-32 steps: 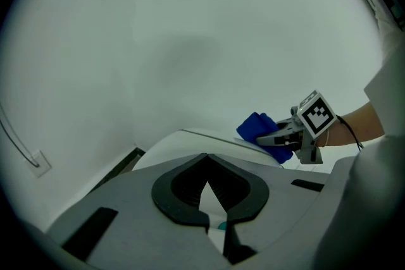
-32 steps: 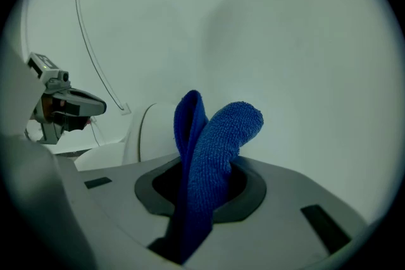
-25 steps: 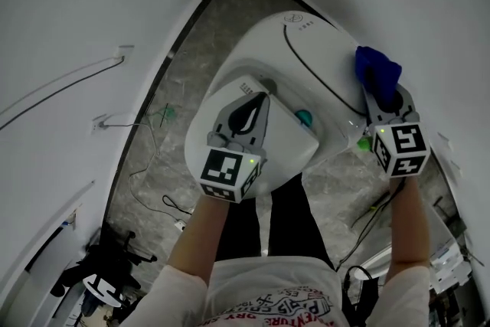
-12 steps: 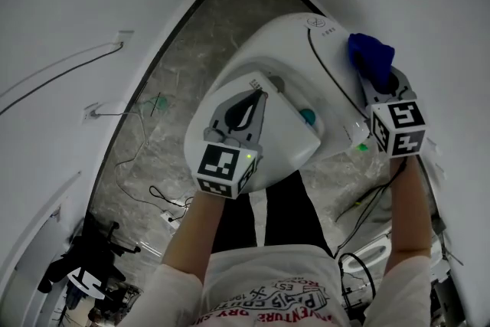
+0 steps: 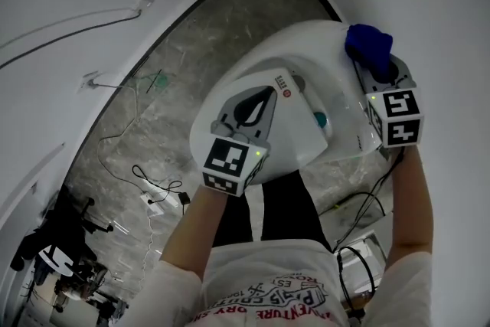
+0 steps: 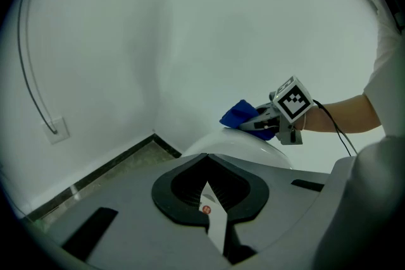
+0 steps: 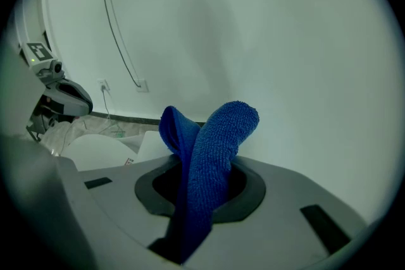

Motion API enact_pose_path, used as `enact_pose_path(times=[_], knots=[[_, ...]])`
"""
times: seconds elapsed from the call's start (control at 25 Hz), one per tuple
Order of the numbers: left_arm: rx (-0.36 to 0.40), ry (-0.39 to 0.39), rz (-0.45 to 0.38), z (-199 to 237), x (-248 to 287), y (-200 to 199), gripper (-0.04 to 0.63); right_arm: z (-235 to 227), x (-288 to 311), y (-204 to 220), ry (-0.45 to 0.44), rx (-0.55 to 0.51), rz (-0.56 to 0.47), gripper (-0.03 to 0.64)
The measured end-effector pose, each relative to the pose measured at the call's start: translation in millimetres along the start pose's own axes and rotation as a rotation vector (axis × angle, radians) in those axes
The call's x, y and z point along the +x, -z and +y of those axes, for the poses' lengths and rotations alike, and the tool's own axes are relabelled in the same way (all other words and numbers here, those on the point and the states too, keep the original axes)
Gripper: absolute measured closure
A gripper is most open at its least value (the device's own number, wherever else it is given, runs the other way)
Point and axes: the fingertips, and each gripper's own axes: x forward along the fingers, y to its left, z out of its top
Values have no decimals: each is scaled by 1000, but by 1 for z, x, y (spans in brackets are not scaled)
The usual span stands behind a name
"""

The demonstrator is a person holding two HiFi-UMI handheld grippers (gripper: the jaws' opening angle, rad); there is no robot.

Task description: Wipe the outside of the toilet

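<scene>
Against white oval toilet (image 5: 302,50), far edge: blue terry cloth (image 5: 368,42).
Clamped on cloth, right tongs (image 5: 374,63); pinched together and empty over toilet, left tongs (image 5: 262,97).

1 toilet (image 5: 306,50). 1 blue cloth (image 5: 367,44). 2 grippers: left gripper (image 5: 267,93), right gripper (image 5: 374,74). 1 red button (image 5: 285,94) and 1 teal round part (image 5: 320,119) on toilet. Floor cables (image 5: 153,180): several, too tangled to count.
</scene>
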Motion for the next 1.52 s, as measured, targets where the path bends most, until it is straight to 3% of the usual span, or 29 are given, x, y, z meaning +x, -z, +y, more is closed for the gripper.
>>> enact_pose_path(times=[0.4,0.76,1.52], knots=[[-113,-49,-52,58,-48,9,588,45,41,-44,-26,-193,130,545],[-164,-74,-41,86,-67,28,588,84,83,-57,-87,-489,251,545],[-257,-131,-1,149,-101,97,588,180,166,-42,-286,-861,443,546]])
